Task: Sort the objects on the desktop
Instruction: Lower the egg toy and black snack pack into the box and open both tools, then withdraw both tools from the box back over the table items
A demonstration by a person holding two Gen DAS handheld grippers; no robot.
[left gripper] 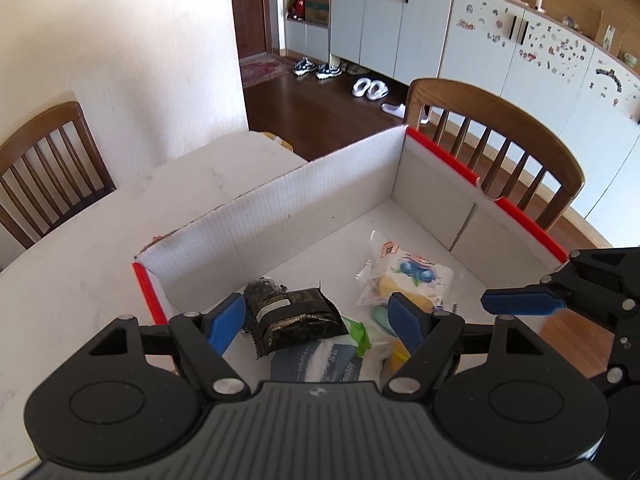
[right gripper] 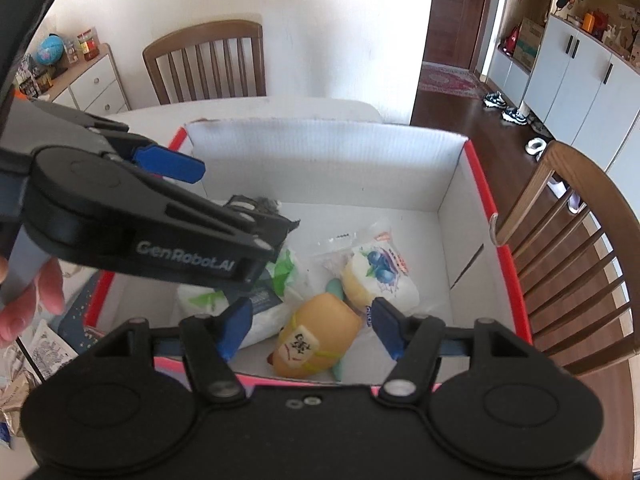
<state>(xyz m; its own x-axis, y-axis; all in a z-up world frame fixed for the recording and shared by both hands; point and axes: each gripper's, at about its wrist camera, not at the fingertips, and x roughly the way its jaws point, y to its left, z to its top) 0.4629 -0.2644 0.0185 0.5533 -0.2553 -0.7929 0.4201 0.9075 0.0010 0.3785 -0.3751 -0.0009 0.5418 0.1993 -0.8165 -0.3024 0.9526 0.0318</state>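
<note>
Over the box [left gripper: 280, 208], left gripper [left gripper: 320, 320] hangs with jaws spread wide, nothing between the blue pads, pointing steeply down; the black snack packet [left gripper: 292, 316] lies on the box floor just beyond its left pad, not touched as far as visible. Right gripper [right gripper: 310, 326] also spread, empty, above the yellow plush toy [right gripper: 320, 336] with no visible contact. From the left wrist view only one blue pad of the right gripper shows at the right edge, body cut off; from the right wrist view the left gripper crosses the upper left and covers most of the black packet, only a torn corner peeks out. A person's fingers [right gripper: 24, 304] show at the left edge holding the left gripper's handle, mostly out of frame. Inside the box: blueberry bread bag [right gripper: 380, 276] near the right wall, tissue pack [left gripper: 316, 360] with green flap partly under the black packet, a teal object [right gripper: 334, 286] half hidden beneath the plush, can't identify it. Gripper bodies block the box's near wall and floor in both views. Box sits on a white table [left gripper: 80, 260], red rim, white corrugated walls. Loose papers or packets [right gripper: 40, 348] left of the box, blurred and cut off. Wooden chairs [left gripper: 500, 152] behind the table, legs hidden.
</note>
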